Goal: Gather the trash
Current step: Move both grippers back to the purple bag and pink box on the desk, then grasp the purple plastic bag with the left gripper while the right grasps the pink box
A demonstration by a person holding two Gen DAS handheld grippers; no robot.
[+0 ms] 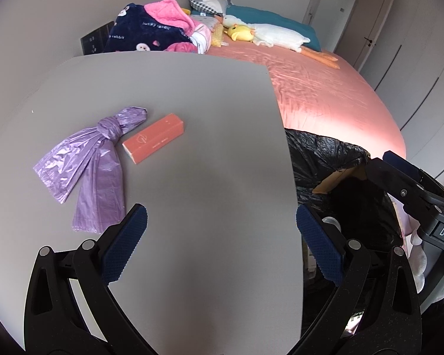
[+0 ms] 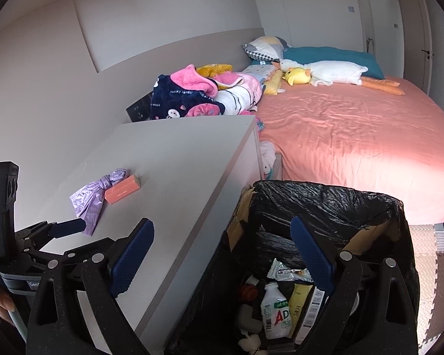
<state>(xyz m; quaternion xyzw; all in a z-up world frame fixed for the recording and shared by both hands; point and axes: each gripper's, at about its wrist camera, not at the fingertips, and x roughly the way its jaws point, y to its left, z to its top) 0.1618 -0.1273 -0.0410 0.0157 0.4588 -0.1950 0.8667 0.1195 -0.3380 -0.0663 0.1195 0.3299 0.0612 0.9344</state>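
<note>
A knotted purple plastic bag (image 1: pixel 91 159) and an orange-pink box (image 1: pixel 153 138) lie side by side on the grey cabinet top (image 1: pixel 207 162). They also show small in the right wrist view, bag (image 2: pixel 94 196) and box (image 2: pixel 122 189). My left gripper (image 1: pixel 221 239) is open and empty, above the cabinet top, nearer than the bag. My right gripper (image 2: pixel 222 256) is open and empty over the rim of the black-lined cardboard trash bin (image 2: pixel 325 204), which holds a white bottle (image 2: pixel 276 310), wrappers and cartons.
The bin (image 1: pixel 325 159) stands beside the cabinet's right edge, against a bed with a pink sheet (image 2: pixel 355 136). Blankets (image 2: pixel 198 94), pillows and plush toys (image 2: pixel 325 72) lie at the bed's head. Foam floor mats (image 2: pixel 429 248) lie at right. White wardrobe doors stand behind.
</note>
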